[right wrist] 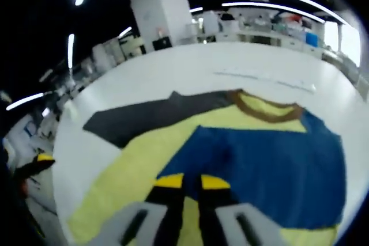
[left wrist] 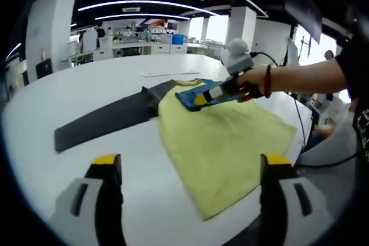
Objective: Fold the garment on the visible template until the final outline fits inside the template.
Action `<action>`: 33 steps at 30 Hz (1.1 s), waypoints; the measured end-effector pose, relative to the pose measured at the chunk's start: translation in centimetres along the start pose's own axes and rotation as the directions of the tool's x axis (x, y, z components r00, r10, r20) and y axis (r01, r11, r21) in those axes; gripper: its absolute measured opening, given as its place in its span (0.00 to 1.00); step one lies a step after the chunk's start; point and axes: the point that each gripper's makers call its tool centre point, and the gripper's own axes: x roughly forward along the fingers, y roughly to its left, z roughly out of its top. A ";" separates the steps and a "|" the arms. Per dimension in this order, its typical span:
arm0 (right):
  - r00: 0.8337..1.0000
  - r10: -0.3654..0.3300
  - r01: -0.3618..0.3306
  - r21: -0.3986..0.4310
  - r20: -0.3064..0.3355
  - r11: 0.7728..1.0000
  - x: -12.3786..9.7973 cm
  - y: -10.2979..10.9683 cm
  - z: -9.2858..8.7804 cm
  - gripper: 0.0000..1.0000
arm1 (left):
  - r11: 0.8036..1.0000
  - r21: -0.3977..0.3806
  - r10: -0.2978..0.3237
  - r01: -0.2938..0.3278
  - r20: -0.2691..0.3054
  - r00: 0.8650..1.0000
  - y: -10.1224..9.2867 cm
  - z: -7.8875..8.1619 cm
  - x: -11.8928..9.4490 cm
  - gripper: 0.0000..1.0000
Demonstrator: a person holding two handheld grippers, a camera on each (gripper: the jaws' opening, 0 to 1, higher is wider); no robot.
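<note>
On the white table [left wrist: 86, 84], the yellow and blue cloth garment [left wrist: 225, 136] is lain over the dark grey template [left wrist: 109, 119], nearer the nearly closed, empty right gripper [right wrist: 192, 182] at its blue panel than the wide-spread left gripper [left wrist: 190, 162].

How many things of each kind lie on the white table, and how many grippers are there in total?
Garment (yellow and blue, brown collar): 1
Dark grey template, partly under the garment: 1
Grippers: 2, the left gripper with jaws wide apart, the right gripper with jaws nearly together over the garment
White table: 1
Total: 5
</note>
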 end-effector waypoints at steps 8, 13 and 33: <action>0.998 0.047 -0.048 0.036 0.037 0.998 -0.4 0.8 1.1 0.00 | 1.000 0.001 0.004 -0.004 0.001 1.000 0.2 0.0 0.0 0.98; 0.993 0.100 -0.101 0.010 0.065 0.995 -1.0 3.0 2.8 0.00 | 1.000 0.001 0.006 -0.006 0.002 1.000 0.1 0.1 0.0 0.98; 0.978 0.207 -0.203 -0.185 0.002 0.962 0.2 6.8 3.1 0.45 | 0.999 -0.006 0.038 -0.037 0.008 0.999 0.8 0.2 -0.2 0.99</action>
